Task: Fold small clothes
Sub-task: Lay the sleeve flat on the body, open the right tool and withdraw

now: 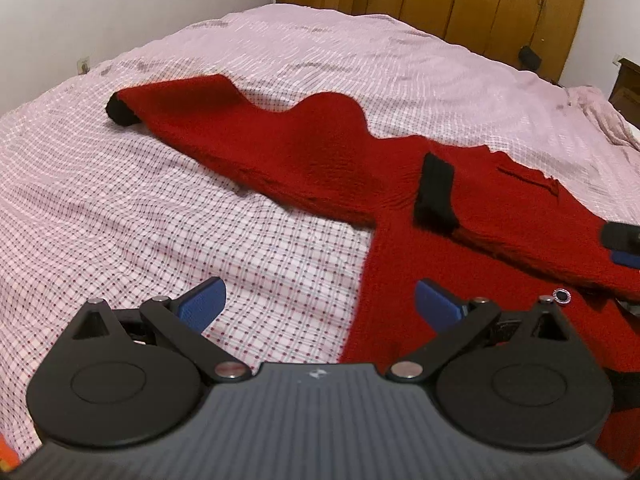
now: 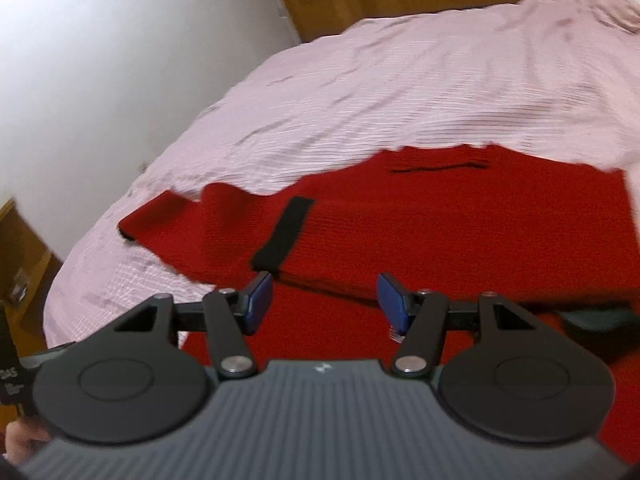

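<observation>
Hovering over the bed, the left gripper (image 1: 320,304) has its jaws spread wide with nothing between them; the red sweater (image 1: 328,152) starts just under its right-hand finger and runs ahead and to the right. The right gripper (image 2: 325,302) is likewise released, jaws parted and empty, directly above the garment's red knit. Just past its fingertips lies a folded-in sleeve ending in a black cuff (image 2: 284,236). Farther ahead, the other sleeve stretches out leftward across the checked bedsheet (image 1: 160,208)
</observation>
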A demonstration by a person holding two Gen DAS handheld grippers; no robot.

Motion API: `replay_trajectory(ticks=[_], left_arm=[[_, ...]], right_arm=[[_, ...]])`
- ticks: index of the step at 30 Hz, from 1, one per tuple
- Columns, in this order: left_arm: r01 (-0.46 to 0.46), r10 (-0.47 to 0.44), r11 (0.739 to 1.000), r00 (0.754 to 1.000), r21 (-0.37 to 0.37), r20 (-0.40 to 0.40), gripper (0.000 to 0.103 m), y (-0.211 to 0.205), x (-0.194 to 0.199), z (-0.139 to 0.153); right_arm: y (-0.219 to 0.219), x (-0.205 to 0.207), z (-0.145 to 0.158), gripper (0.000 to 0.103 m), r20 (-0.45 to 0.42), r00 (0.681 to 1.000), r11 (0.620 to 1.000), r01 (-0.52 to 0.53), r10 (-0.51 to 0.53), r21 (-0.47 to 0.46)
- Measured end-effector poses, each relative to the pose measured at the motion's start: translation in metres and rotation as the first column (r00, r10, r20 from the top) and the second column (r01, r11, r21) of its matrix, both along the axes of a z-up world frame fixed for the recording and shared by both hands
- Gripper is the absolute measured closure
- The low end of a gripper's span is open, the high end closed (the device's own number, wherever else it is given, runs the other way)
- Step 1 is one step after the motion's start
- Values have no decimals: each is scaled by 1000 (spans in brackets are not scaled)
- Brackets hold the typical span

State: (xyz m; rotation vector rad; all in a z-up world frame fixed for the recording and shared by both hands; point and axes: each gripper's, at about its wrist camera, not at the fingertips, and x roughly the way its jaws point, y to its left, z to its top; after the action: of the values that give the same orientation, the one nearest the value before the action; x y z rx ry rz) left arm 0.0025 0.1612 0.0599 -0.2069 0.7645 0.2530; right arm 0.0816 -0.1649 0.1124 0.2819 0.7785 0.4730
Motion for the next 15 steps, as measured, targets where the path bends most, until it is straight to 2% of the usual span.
replay_trajectory(ticks=[8,11,15], left_arm=[[38,-38,998,999,51,1,0,-3,2,9],[37,-36,996,999,83,-8,0,1,6,10],[31,-30,995,999,99,-18,0,14,13,11]], right_arm=[[-45,-31,19,43,-31,999,998,42,-44,-55],[-55,-43,8,43,-21,997,991,73,-76,-108],[-66,-54,-25,42,-41,989,979,136,-144,-149]])
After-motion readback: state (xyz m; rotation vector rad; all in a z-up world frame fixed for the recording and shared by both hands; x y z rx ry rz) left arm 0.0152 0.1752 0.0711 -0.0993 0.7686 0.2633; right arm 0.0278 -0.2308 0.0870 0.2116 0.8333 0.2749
